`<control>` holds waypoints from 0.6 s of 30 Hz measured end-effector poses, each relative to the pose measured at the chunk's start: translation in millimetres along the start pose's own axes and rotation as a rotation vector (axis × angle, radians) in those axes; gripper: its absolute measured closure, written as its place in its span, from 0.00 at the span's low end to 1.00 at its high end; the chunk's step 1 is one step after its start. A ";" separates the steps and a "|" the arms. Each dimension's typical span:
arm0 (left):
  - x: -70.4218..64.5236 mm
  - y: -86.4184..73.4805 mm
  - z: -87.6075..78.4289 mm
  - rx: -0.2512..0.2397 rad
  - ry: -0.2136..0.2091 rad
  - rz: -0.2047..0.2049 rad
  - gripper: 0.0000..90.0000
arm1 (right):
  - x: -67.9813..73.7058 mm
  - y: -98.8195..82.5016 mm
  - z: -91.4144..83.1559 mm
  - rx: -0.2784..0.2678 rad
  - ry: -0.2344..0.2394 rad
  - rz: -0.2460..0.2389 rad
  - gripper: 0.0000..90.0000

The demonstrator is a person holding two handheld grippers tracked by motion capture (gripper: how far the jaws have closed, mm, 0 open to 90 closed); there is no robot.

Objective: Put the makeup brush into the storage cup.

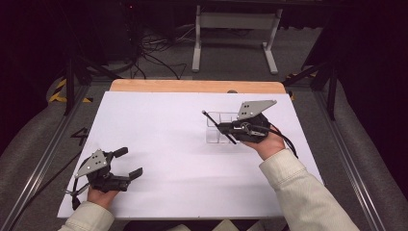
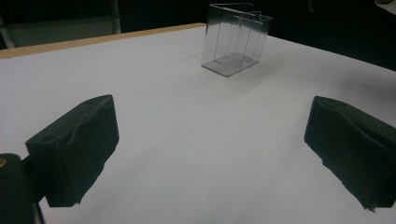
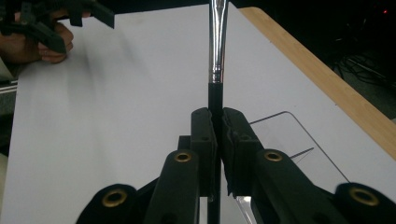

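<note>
My right gripper (image 1: 226, 129) is shut on a thin brush (image 1: 213, 122) with a black handle and a silver ferrule (image 3: 217, 46). It holds the brush tilted over a clear plastic divided container (image 1: 212, 135) at the table's right centre. In the right gripper view the jaws (image 3: 218, 126) clamp the black handle, and the container (image 3: 292, 140) lies just beneath and to the right. My left gripper (image 1: 130, 162) rests at the near left, open and with nothing between its pads (image 2: 79, 144). The container (image 2: 236, 39) stands well ahead of it.
A white board (image 1: 159, 125) covers the table, with a wooden strip (image 1: 192, 86) along its far edge. Beyond the table are a white desk frame (image 1: 235, 29) and cables on the floor. Metal rails (image 1: 53, 144) run along both sides.
</note>
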State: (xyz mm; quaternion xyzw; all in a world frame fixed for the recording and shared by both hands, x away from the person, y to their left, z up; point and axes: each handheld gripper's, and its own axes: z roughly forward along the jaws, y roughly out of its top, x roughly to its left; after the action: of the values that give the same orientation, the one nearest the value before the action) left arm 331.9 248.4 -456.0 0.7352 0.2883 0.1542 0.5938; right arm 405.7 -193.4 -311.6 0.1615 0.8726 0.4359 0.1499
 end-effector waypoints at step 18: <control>0.0 0.0 0.0 0.000 -0.001 0.000 0.04 | -15.4 -7.7 -6.6 -0.208 -0.083 0.110 0.93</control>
State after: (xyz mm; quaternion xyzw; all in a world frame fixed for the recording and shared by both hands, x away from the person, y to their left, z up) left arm 331.9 248.4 -455.9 0.7353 0.2881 0.1538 0.5939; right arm 415.7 -208.9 -312.2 0.2106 0.8056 0.5244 0.1779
